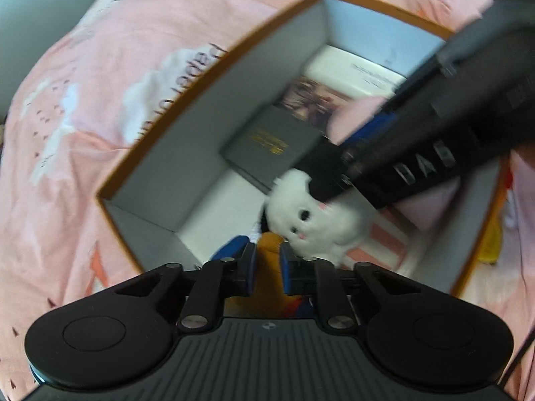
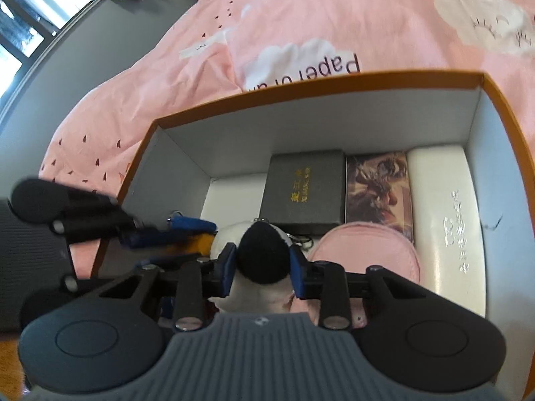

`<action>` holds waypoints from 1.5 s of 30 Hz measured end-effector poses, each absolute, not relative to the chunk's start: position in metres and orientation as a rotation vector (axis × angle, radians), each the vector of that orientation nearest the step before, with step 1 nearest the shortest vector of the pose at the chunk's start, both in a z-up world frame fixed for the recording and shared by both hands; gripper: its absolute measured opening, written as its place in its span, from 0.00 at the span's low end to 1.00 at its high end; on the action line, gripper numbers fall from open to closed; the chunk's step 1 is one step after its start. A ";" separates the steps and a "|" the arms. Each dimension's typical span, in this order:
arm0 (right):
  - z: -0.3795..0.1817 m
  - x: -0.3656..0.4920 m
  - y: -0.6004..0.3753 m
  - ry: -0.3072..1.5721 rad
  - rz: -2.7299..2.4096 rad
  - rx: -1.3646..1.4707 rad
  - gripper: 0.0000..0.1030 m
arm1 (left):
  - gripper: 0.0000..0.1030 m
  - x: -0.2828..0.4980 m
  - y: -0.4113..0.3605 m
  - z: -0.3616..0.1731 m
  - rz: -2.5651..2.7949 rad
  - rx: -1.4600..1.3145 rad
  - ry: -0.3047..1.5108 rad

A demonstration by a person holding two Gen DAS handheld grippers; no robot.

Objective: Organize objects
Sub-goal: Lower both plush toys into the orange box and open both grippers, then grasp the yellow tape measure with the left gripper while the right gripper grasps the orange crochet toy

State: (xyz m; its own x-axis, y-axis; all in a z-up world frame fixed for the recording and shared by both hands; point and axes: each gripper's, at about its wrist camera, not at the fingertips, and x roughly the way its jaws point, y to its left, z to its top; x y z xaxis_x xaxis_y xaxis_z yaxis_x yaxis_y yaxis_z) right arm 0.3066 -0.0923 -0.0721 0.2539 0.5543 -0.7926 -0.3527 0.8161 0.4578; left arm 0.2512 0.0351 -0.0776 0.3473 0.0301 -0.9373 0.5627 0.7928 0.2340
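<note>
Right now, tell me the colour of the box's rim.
Orange rim, clearest in the right wrist view.

Open box (image 2: 321, 90) resting on the bedspread (image 2: 301, 16), containing, along its far wall from left to right in the right wrist view, a dark case (image 2: 304, 190), a picture card (image 2: 379, 190) and a long pouch (image 2: 448, 220), with a plush toy (image 2: 260, 254) and a round pad (image 2: 364, 247) nearer.

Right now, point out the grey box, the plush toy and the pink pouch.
grey box (image 2: 302, 190), right wrist view, middle of its lid.
plush toy (image 1: 312, 220), left wrist view, its white face.
pink pouch (image 2: 364, 250), right wrist view, its top.
</note>
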 end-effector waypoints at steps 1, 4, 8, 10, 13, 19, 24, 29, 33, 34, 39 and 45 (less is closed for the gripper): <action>-0.073 0.306 -0.094 1.177 0.626 0.209 0.33 | 0.14 0.249 0.033 -0.079 -0.381 0.601 1.185; -0.074 0.305 -0.096 1.224 0.642 0.227 0.32 | 0.14 0.243 0.030 -0.079 -0.402 0.616 1.207; -0.076 0.300 -0.095 1.187 0.633 0.205 0.31 | 0.14 0.241 0.032 -0.078 -0.388 0.607 1.195; -0.075 0.299 -0.095 1.177 0.629 0.208 0.32 | 0.15 0.239 0.034 -0.076 -0.368 0.582 1.177; -0.066 0.290 -0.098 1.122 0.636 0.174 0.36 | 0.17 0.232 0.039 -0.066 -0.314 0.496 1.113; -0.029 0.254 -0.117 0.935 0.651 0.111 0.37 | 0.19 0.186 0.036 -0.024 -0.278 0.309 0.893; -0.003 0.210 -0.141 0.787 0.617 0.077 0.41 | 0.22 0.142 0.021 -0.002 -0.264 0.115 0.738; 0.007 0.167 -0.170 0.697 0.561 0.069 0.41 | 0.22 0.109 0.004 -0.003 -0.209 -0.007 0.630; 0.000 0.133 -0.191 0.667 0.492 0.049 0.41 | 0.22 0.096 -0.002 -0.014 -0.190 -0.028 0.650; -0.003 0.126 -0.196 0.665 0.476 0.046 0.41 | 0.22 0.091 -0.003 -0.015 -0.194 -0.027 0.658; -0.028 0.109 -0.211 0.675 0.370 -0.005 0.41 | 0.22 0.081 -0.013 -0.032 -0.250 -0.023 0.701; -0.056 0.115 -0.225 0.740 0.313 0.000 0.48 | 0.29 0.079 -0.023 -0.063 -0.335 -0.014 0.802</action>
